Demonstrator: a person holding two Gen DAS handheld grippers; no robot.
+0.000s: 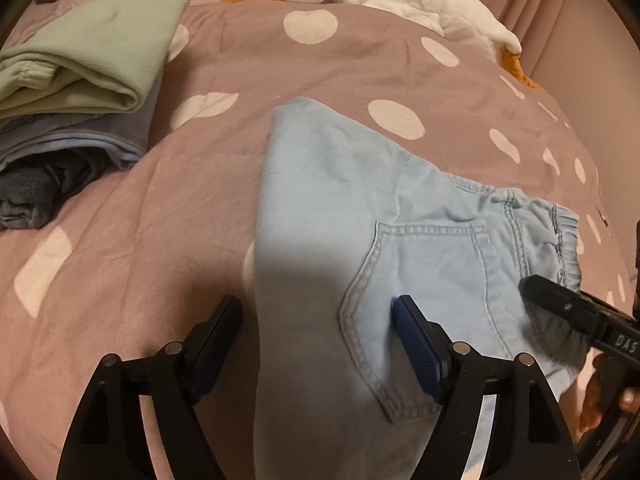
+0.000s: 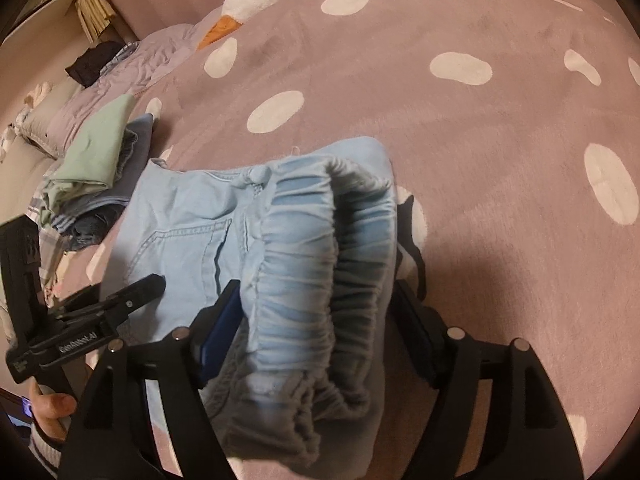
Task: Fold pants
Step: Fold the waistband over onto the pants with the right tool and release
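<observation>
Pants [image 1: 340, 220], pale blue, folded, elastic waistband bunched, between both wide-spread tools [image 1: 320, 344] [image 2: 320, 320].

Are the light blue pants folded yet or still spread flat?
Partly folded: the light blue pants lie doubled over, waistband bunched between the right gripper's open jaws.

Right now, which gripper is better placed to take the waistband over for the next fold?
Probably right. The right gripper already straddles the elastic waistband of the light blue pants, jaws open; the left gripper sits over the back pocket, further from it.
</observation>
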